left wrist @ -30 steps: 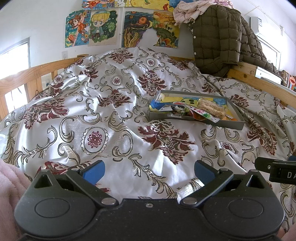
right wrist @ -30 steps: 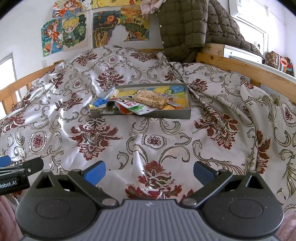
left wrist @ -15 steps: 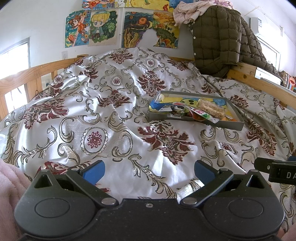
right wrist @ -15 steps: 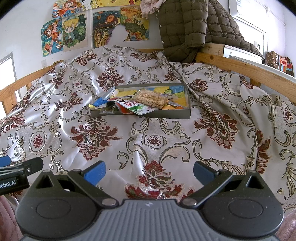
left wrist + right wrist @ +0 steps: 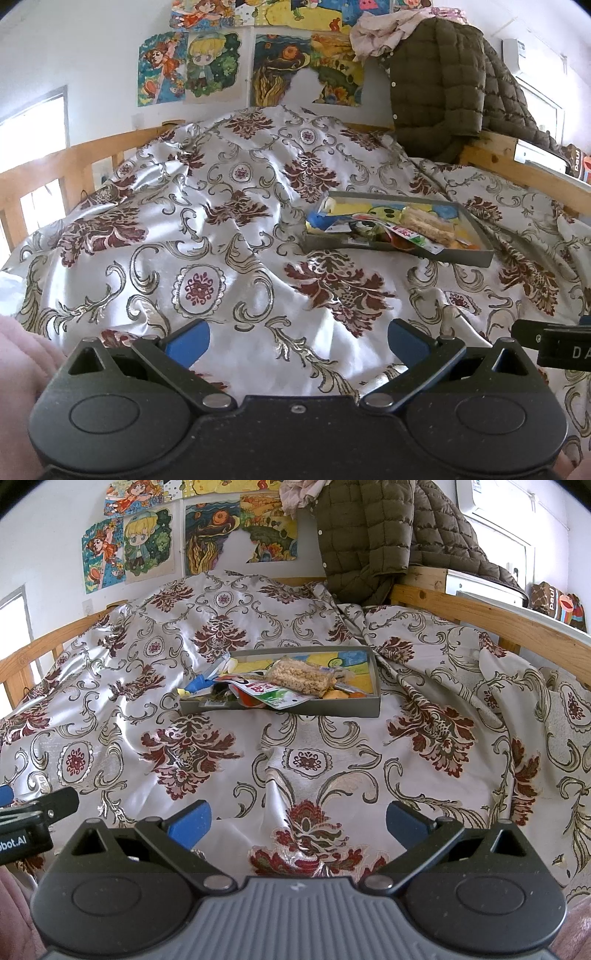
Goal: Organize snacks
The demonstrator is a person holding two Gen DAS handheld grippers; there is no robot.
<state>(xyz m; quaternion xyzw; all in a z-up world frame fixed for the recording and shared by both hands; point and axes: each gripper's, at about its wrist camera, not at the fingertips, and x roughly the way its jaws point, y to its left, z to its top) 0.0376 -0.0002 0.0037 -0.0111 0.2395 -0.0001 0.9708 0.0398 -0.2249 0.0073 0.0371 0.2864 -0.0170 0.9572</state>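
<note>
I hold both the left gripper (image 5: 297,338) and right gripper (image 5: 297,818) spread wide and empty above glossy damask bedspread (image 5: 306,738); crinkly snack packets (image 5: 295,681) fill the shallow grey rectangular tray (image 5: 332,705).

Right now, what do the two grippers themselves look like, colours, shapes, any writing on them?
Both share a build: a black body with two round caps, angled black link arms with silver pivot pins, and blue finger pads. The left gripper has a speckled black centre plate with a small screw; the right gripper has a ribbed grey one. White lettering shows on each gripper's side, cut off. Pink fabric edges the corners.
</note>
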